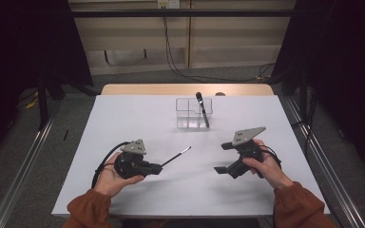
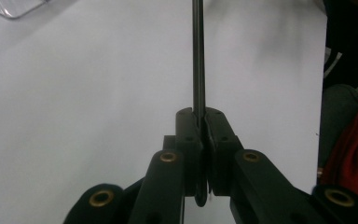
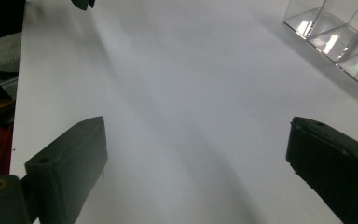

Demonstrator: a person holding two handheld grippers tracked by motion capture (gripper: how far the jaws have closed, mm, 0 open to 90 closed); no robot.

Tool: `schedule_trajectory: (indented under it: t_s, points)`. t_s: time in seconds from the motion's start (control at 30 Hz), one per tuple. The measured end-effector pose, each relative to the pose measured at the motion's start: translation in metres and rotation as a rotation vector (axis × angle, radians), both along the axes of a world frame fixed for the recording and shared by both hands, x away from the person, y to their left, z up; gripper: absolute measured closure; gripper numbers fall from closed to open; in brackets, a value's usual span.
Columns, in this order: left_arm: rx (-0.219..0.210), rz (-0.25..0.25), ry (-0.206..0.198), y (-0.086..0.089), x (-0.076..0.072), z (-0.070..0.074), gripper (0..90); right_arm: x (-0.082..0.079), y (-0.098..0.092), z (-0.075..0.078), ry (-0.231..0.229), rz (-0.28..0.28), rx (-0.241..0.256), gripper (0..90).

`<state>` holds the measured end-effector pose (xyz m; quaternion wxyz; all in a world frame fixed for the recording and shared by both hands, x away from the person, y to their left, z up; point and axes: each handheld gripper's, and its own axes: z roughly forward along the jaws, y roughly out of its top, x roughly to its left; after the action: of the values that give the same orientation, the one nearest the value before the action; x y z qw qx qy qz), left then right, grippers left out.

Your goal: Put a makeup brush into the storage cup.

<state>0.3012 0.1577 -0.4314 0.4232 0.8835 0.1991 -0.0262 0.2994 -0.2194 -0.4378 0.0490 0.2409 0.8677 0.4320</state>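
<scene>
Thin black rod-like tool with a pale tip (image 1: 177, 156) held at its near end between the closed jaws of the left gripper (image 1: 158, 167), slanting up and right just above the white table, shaft (image 2: 198, 56) running straight ahead in the left gripper view.

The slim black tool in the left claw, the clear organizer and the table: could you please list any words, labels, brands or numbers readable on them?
There are none to read.
The slim black tool, clamped in the left claw, bears no visible marking.
The clear organizer carries no label.
The white table is blank.
The right claw, open, shows no print.
</scene>
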Motion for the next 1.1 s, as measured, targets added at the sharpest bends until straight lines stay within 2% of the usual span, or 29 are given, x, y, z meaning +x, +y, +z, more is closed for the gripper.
schedule_trajectory:
  t_s: [0.07, 0.13, 0.2, 0.27, 0.43, 0.6, 0.67, 0.8, 0.9, 0.97, 1.1]
  points:
    - [-0.012, 0.003, -0.018, 0.000, 0.000, 0.000, 85.6, -0.002, -0.002, -0.001, -0.009, -0.008, 0.013, 4.8]
    - [-0.036, 0.017, -0.020, 0.001, 0.000, -0.001, 85.6, -0.004, -0.003, -0.002, -0.022, -0.024, 0.026, 4.1]
    - [-0.043, 0.028, -0.031, 0.001, 0.001, -0.002, 85.6, -0.007, -0.004, -0.002, -0.034, -0.031, 0.056, 3.2]
    - [-0.070, 0.037, -0.036, 0.001, 0.001, -0.004, 85.6, -0.010, -0.004, -0.002, -0.055, -0.041, 0.084, 2.4]
    - [-0.108, 0.043, -0.049, 0.000, 0.000, -0.004, 85.6, -0.012, -0.004, -0.005, -0.035, -0.057, 0.142, 2.3]
    - [-0.147, 0.053, -0.052, -0.002, -0.001, -0.006, 85.6, -0.012, -0.002, -0.005, -0.079, -0.094, 0.176, 3.6]
    - [-0.162, 0.054, -0.060, -0.003, -0.002, -0.005, 85.6, -0.012, -0.001, -0.005, -0.079, -0.085, 0.194, 1.0]
    - [-0.204, 0.057, -0.077, -0.005, -0.003, -0.005, 85.6, -0.013, 0.002, -0.006, -0.113, -0.096, 0.222, 1.4]
    - [-0.219, 0.050, -0.104, -0.007, -0.004, -0.005, 85.6, -0.013, 0.004, -0.006, -0.115, -0.095, 0.269, 1.7]
    - [-0.237, 0.053, -0.114, -0.008, -0.004, -0.004, 85.6, -0.013, 0.006, -0.005, -0.133, -0.106, 0.302, 2.8]
    - [-0.271, 0.057, -0.126, -0.010, -0.004, -0.003, 85.6, -0.014, 0.008, -0.003, -0.158, -0.089, 0.312, 1.7]
